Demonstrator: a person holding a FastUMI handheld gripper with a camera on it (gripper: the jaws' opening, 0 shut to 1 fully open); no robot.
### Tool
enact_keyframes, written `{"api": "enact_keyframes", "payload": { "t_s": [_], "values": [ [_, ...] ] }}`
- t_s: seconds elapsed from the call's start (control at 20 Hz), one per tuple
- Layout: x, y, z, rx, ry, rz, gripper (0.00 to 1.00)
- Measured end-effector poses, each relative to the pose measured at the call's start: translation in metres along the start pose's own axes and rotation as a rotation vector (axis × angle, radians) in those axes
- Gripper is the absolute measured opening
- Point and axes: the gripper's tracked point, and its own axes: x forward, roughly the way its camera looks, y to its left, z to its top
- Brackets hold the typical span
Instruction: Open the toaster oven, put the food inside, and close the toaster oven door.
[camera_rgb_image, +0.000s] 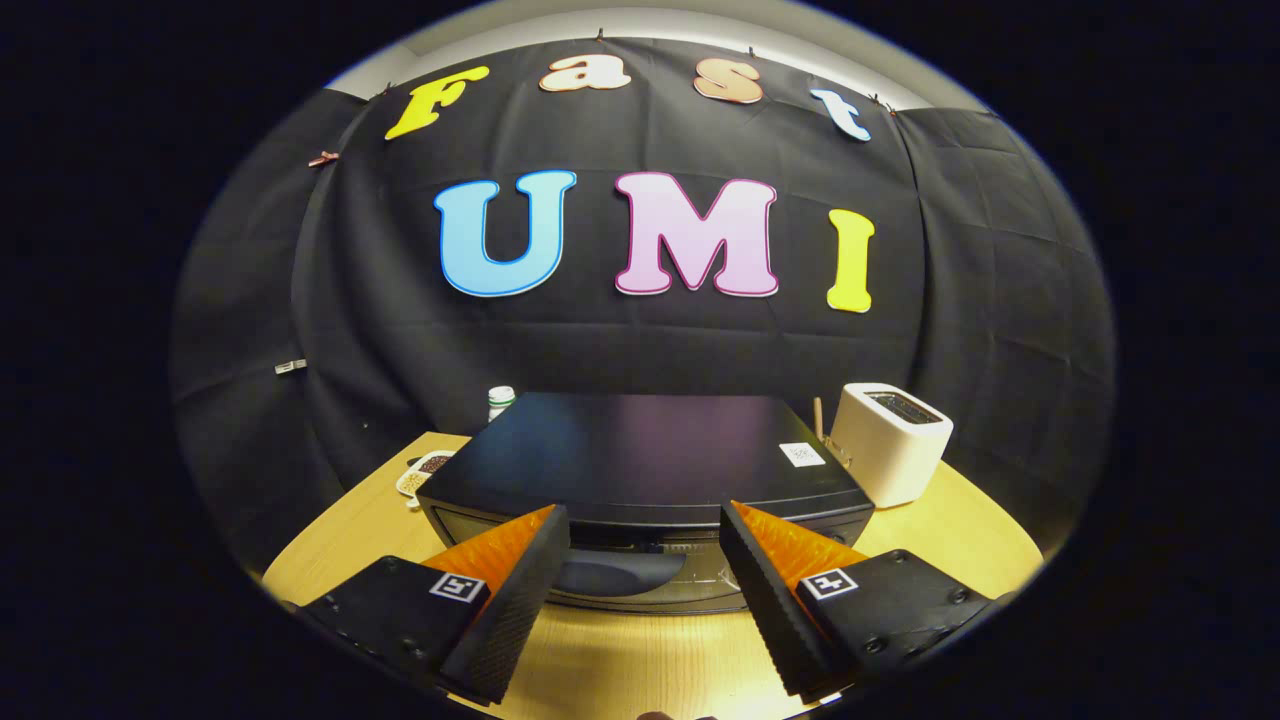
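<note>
Spread wide apart with nothing between them, the hand-held gripper (645, 545) fingers point at the black toaster oven (640, 470), door closed, just ahead on the table (640, 650); a white toaster (890, 440) stands beside it

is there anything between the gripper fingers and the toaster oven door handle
Nothing visible. The gripper is open, and the toaster oven sits just ahead of its fingers with the door handle in the gap between them. The white toaster stands off to one side on the table.
</note>
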Motion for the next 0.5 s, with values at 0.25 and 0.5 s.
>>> {"api": "enact_keyframes", "payload": {
  "t_s": [0.25, 0.5],
  "values": [
    [0.019, 0.013, -0.022, 0.024, 0.06, 0.0, 0.98],
    [0.015, 0.016, -0.023, 0.018, 0.063, 0.007, 0.99]
  ]
}}
